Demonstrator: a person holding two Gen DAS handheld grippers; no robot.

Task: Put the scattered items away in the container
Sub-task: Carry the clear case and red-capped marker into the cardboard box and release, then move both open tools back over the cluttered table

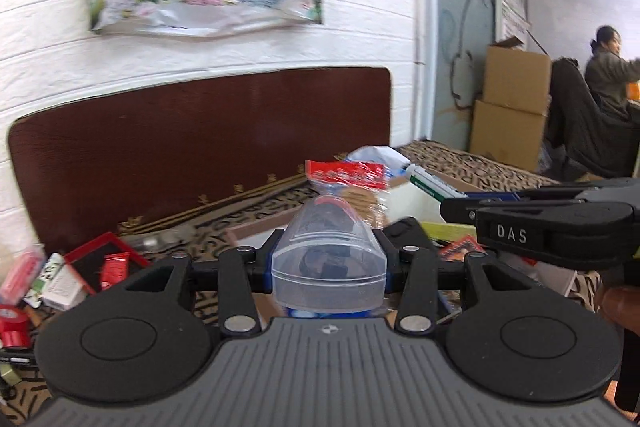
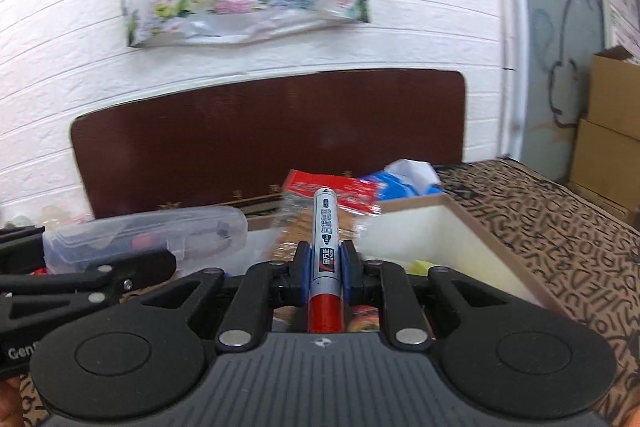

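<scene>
My left gripper [image 1: 329, 251] is shut on a clear plastic case [image 1: 329, 259] with dark contents, held up in the air. The case also shows in the right wrist view [image 2: 148, 239] at the left. My right gripper [image 2: 326, 259] is shut on a silver marker with a red cap [image 2: 326, 251], pointing forward above the open cardboard box [image 2: 472, 227]. The box [image 1: 416, 203] holds a red-labelled cracker pack [image 2: 320, 195], a blue and white bag [image 2: 400, 179] and small items. In the left wrist view the right gripper's body [image 1: 560, 223] sits at the right, over the box.
Scattered items lie at the left: a red tray [image 1: 100, 255], small boxes [image 1: 56, 283], red tape [image 1: 14, 327]. A brown headboard [image 1: 200, 139] and a white brick wall stand behind. A patterned cloth [image 2: 560, 247] covers the surface. Cardboard boxes [image 1: 512, 99] and a seated person [image 1: 608, 75] are far right.
</scene>
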